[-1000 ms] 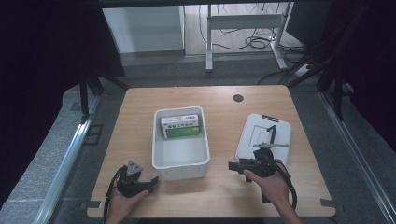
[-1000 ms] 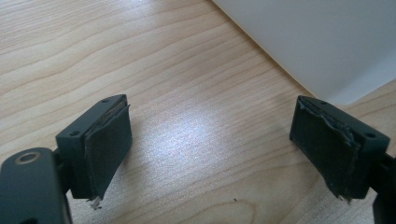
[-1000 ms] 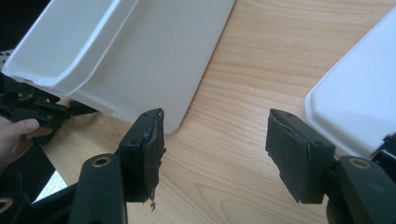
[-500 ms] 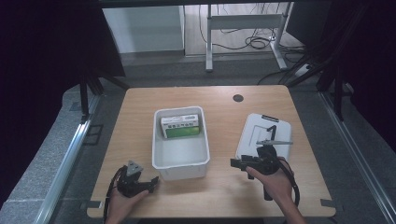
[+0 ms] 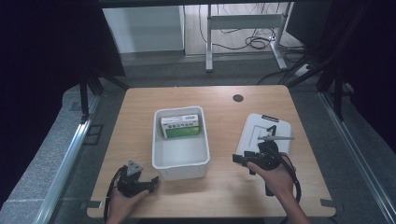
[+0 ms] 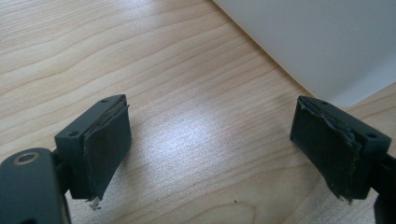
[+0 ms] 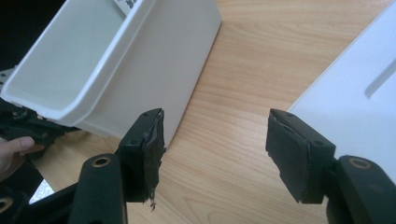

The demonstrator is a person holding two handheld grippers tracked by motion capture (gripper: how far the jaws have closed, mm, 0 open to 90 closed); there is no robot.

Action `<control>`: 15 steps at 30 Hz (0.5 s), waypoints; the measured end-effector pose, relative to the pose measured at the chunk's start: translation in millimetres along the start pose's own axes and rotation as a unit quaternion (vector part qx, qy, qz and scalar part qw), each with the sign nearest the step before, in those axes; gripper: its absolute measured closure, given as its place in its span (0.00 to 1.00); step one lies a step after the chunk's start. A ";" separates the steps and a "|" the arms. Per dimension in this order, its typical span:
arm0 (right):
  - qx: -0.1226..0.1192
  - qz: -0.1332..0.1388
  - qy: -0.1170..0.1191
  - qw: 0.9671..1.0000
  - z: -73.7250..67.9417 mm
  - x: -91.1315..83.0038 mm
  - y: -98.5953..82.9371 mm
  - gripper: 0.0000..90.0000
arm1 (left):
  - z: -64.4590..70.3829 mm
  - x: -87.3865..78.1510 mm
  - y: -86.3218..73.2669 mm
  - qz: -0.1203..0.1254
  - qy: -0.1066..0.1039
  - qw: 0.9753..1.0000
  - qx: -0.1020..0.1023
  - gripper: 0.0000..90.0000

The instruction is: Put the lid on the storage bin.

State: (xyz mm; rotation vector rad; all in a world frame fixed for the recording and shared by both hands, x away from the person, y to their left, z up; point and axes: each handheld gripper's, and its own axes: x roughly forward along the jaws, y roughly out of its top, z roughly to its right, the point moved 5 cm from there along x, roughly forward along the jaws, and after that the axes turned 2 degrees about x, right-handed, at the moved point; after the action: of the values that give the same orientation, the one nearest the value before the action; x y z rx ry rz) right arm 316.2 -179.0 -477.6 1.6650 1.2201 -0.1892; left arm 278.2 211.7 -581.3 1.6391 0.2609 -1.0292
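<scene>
With both sets of jaws spread and empty, my right gripper [image 5: 252, 160] hovers at the near edge of the white lid [image 5: 266, 133], the bin [image 5: 180, 165] to its left, so I judge the next move is closing on that edge, while my left gripper [image 5: 140, 184] waits.

A bin [image 5: 180, 164] sits at the centre of the tabletop [image 5: 219, 98]. A box [image 5: 182, 126] lies in the bin against its 12 o'clock wall. A lid [image 5: 266, 130] lies flat at the bin's 3 o'clock, apart from it. A round hole [image 5: 238, 98] lies at 12 o'clock from the lid. The left gripper [image 5: 144, 183] rests at the bin's 7 o'clock, the right gripper [image 5: 247, 163] on the lid's 6 o'clock edge.
</scene>
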 end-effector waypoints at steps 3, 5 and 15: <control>0.002 0.006 -0.005 1.000 -0.3 -4.1 7.6 0.41 | 0.0 0.1 0.0 0.000 0.000 1.000 0.000 0.14; 0.007 0.009 -0.009 1.000 0.6 -6.5 12.9 0.41 | 0.2 0.2 0.1 0.002 0.000 1.000 -0.002 0.14; 0.018 0.023 -0.024 0.999 9.8 -16.4 32.6 0.41 | 0.0 0.3 0.2 0.002 0.000 1.000 0.000 0.14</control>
State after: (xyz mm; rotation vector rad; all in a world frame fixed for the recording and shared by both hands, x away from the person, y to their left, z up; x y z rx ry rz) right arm 337.8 -195.8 -451.6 1.7091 1.1484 -0.2229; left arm 278.5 211.5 -581.4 1.6387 0.2591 -1.0258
